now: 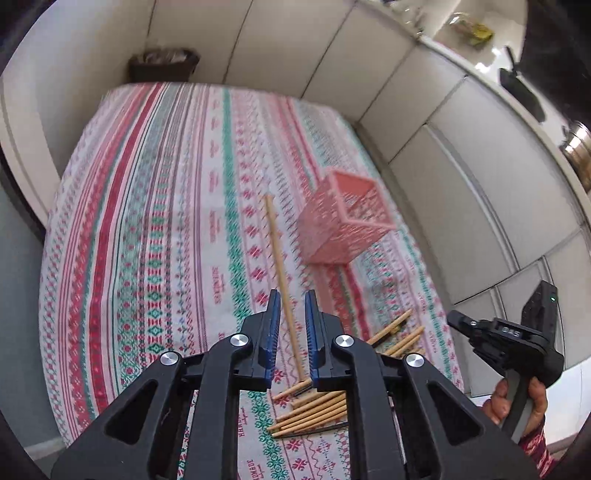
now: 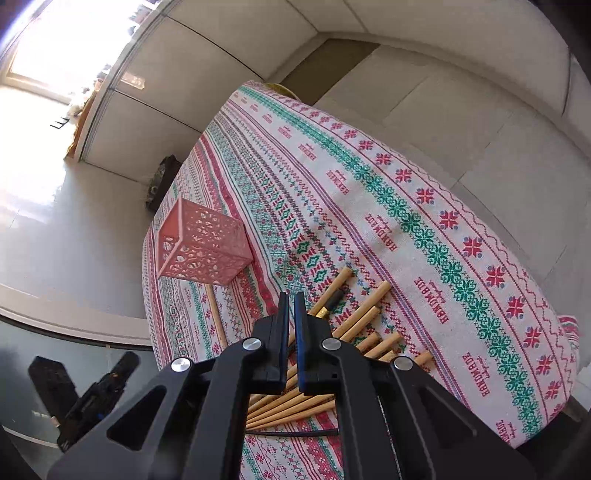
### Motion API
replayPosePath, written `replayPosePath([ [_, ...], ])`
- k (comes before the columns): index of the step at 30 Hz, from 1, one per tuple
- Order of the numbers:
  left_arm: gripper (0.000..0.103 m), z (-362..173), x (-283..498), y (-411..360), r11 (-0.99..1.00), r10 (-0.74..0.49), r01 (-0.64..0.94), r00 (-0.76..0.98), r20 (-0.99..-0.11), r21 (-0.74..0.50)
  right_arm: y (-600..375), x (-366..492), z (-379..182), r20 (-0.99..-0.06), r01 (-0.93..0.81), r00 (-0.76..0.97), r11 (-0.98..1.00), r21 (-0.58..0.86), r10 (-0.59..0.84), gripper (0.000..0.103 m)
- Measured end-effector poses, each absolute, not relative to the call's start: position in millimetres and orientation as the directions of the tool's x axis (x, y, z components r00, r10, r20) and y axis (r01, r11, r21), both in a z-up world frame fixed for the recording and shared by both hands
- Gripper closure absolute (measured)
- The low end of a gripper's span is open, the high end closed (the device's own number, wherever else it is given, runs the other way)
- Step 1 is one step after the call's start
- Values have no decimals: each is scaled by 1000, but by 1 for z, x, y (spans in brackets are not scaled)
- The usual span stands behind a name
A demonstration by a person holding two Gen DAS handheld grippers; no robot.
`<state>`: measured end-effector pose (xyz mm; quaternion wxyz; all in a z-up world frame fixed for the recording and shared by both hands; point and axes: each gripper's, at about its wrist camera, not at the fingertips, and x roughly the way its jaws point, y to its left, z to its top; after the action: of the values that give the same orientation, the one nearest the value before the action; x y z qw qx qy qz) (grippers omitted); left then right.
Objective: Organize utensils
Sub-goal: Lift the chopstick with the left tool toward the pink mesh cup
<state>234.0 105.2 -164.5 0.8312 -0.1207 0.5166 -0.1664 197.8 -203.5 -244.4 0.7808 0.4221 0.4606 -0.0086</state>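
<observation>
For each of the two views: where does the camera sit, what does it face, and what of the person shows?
Left wrist: behind the left gripper, looking down at a lone bamboo chopstick; right gripper and hand show.
Right wrist: behind the shut right gripper, over the bamboo chopstick pile.
Shared: pink perforated square holder, patterned tablecloth.

Pink lattice basket [image 1: 341, 221] smeared by motion blur, bamboo sticks [image 1: 314, 410] partly hidden behind left gripper [image 1: 291, 306], countertop clutter [image 1: 472, 29] too blurred to identify, person's hand [image 1: 517, 402] cut off at frame edge.
</observation>
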Motion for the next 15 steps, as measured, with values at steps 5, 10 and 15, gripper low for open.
replayPosePath([
  [5, 85, -214, 254, 93, 927, -375, 103, 268, -887, -361, -223, 206, -272, -759, 454, 505, 621, 639, 412, 96],
  [10, 67, -212, 247, 62, 941, -329, 182, 290, -899, -286, -236, 204, -294, -745, 480, 474, 572, 665, 469, 84],
  [15, 67, -219, 289, 70, 959, -283, 74, 281, -917, -273, -243, 195, -288, -710, 445, 500, 556, 702, 496, 64],
])
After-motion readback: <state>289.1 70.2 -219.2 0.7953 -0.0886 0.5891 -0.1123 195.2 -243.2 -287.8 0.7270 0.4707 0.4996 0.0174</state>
